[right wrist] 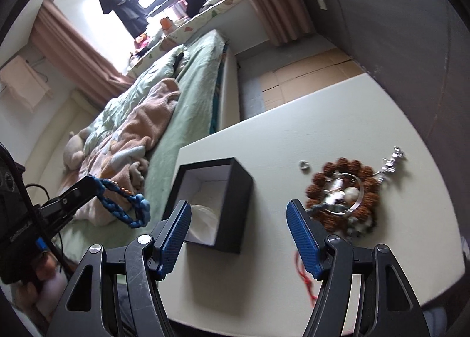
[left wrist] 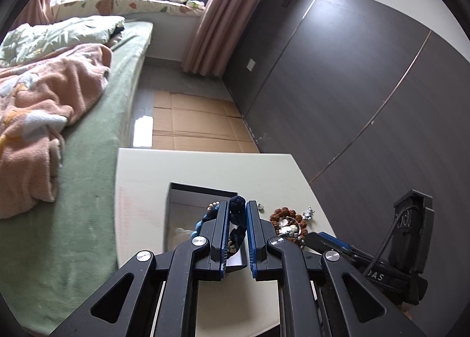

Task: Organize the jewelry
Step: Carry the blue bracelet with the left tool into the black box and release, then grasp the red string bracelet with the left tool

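My left gripper (left wrist: 238,208) is shut on a blue braided bracelet (left wrist: 237,204), held above the open black box (left wrist: 202,187) with its white lining. In the right wrist view the same bracelet (right wrist: 127,209) dangles from the left gripper (right wrist: 93,183), to the left of the box (right wrist: 239,190) and over the bed's edge. My right gripper (right wrist: 238,207) stands open above the table with nothing between its pads. A brown bead bracelet (right wrist: 343,168) ringing a silver bangle (right wrist: 357,200) lies to its right. A small ring (right wrist: 304,165) and a silver chain (right wrist: 392,160) lie beyond.
The white table (right wrist: 337,107) is bordered by a bed with a green sheet (left wrist: 88,178) and a pink blanket (left wrist: 44,107) on the left. A dark wardrobe wall (left wrist: 367,87) stands on the right. A red string (right wrist: 305,278) lies near the table's front. Cardboard (left wrist: 199,119) covers the floor beyond.
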The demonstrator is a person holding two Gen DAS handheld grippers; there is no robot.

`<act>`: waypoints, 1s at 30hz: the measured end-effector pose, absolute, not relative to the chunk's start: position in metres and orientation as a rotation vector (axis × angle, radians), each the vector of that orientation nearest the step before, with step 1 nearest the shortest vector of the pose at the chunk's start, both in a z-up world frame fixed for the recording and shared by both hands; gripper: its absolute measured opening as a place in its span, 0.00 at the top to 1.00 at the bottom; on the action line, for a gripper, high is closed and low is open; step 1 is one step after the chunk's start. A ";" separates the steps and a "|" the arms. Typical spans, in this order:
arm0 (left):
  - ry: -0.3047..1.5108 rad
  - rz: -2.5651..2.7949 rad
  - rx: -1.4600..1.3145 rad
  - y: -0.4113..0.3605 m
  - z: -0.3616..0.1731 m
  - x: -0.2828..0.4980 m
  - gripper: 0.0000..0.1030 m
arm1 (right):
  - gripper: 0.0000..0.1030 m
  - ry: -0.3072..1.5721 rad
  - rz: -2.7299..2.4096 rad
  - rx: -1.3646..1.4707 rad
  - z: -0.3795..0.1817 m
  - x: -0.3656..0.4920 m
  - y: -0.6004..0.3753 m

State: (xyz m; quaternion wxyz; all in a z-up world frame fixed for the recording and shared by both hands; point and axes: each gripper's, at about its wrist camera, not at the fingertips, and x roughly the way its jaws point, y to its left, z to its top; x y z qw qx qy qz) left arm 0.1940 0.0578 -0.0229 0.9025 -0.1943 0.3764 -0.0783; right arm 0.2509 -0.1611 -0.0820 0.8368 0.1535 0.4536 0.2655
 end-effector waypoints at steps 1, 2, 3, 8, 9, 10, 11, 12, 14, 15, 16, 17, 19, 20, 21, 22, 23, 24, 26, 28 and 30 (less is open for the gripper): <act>0.784 -0.170 -0.398 0.053 -0.026 0.198 0.88 | 0.34 0.961 0.547 0.332 -0.083 0.249 -0.169; 0.787 -0.173 -0.398 0.051 -0.027 0.200 0.88 | 0.34 0.964 0.537 0.339 -0.084 0.248 -0.176; 0.791 -0.176 -0.398 0.049 -0.030 0.202 0.89 | 0.34 0.967 0.528 0.346 -0.086 0.247 -0.181; 0.837 -0.079 -0.379 0.056 -0.048 0.209 0.88 | 0.34 0.985 0.470 0.365 -0.095 0.246 -0.207; 0.848 -0.062 -0.384 0.059 -0.051 0.210 0.88 | 0.34 0.988 0.464 0.372 -0.097 0.246 -0.211; 0.862 -0.038 -0.402 0.065 -0.055 0.210 0.88 | 0.34 0.992 0.461 0.379 -0.099 0.246 -0.213; 0.872 -0.024 -0.414 0.069 -0.057 0.210 0.88 | 0.34 0.995 0.459 0.381 -0.101 0.245 -0.214; 0.885 -0.011 -0.420 0.072 -0.059 0.210 0.88 | 0.34 0.999 0.455 0.382 -0.103 0.245 -0.215; 0.914 -0.003 -0.425 0.076 -0.061 0.209 0.83 | 0.34 1.008 0.452 0.383 -0.107 0.244 -0.214; 0.920 -0.010 -0.429 0.075 -0.061 0.209 0.79 | 0.34 1.010 0.454 0.386 -0.108 0.244 -0.215; 0.921 -0.016 -0.431 0.074 -0.061 0.209 0.74 | 0.34 1.010 0.455 0.390 -0.108 0.244 -0.215; 0.919 -0.023 -0.427 0.073 -0.060 0.207 0.69 | 0.34 1.009 0.455 0.391 -0.108 0.242 -0.215; 0.904 -0.027 -0.413 0.067 -0.056 0.205 0.44 | 0.34 1.004 0.457 0.396 -0.107 0.241 -0.219; 0.886 -0.036 -0.406 0.064 -0.053 0.202 0.41 | 0.34 1.001 0.454 0.399 -0.107 0.240 -0.221; 0.875 -0.044 -0.400 0.060 -0.050 0.200 0.38 | 0.34 0.999 0.449 0.402 -0.107 0.239 -0.224; 0.874 -0.055 -0.392 0.056 -0.049 0.199 0.38 | 0.34 1.000 0.442 0.406 -0.108 0.238 -0.227; 0.878 -0.065 -0.386 0.052 -0.049 0.200 0.38 | 0.34 1.003 0.437 0.408 -0.109 0.237 -0.230; 0.887 -0.088 -0.377 0.044 -0.049 0.200 0.38 | 0.34 1.007 0.433 0.411 -0.110 0.236 -0.233; 0.891 -0.117 -0.363 0.032 -0.050 0.199 0.38 | 0.34 1.013 0.422 0.418 -0.113 0.233 -0.239; 0.896 -0.137 -0.340 0.020 -0.051 0.198 0.38 | 0.34 1.011 0.409 0.426 -0.115 0.230 -0.247; 0.903 -0.166 -0.323 0.007 -0.053 0.198 0.38 | 0.34 1.005 0.398 0.433 -0.116 0.226 -0.254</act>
